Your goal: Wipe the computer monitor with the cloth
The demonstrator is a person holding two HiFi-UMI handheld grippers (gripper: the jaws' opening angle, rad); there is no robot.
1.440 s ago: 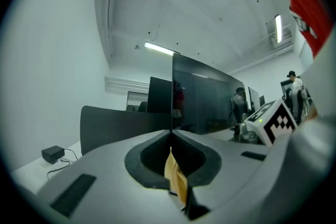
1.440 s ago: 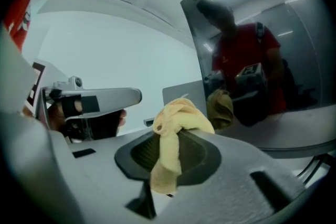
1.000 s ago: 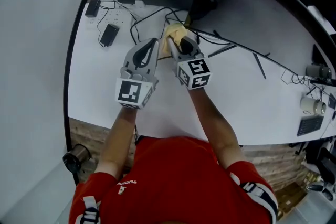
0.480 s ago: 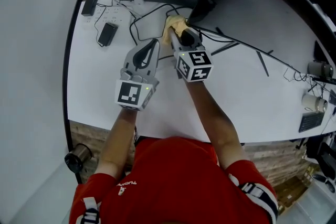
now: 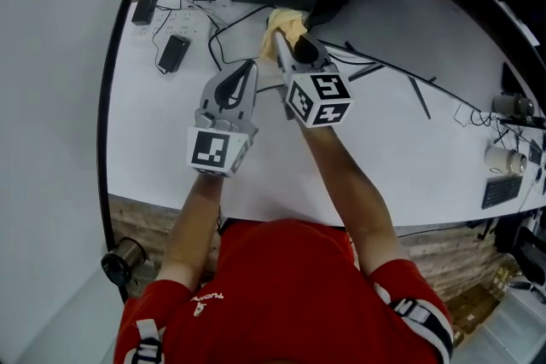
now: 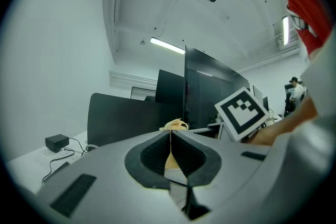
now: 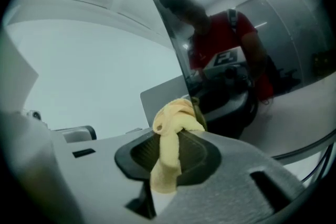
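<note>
Yellow soft cloth [image 7: 176,118], limp and light, is pinched mid-bunch by the right hand-held gripper [image 7: 176,140]; the left hand-held gripper [image 6: 170,136] is pressed together, empty.

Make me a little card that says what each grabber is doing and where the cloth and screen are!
left gripper: shut, empty, held over the white desk
right gripper: shut on the yellow cloth
yellow cloth: bunched between the jaws, up by the monitor's lower edge
monitor: dark screen, reflecting the person
cloth touching screen: cannot tell
</note>
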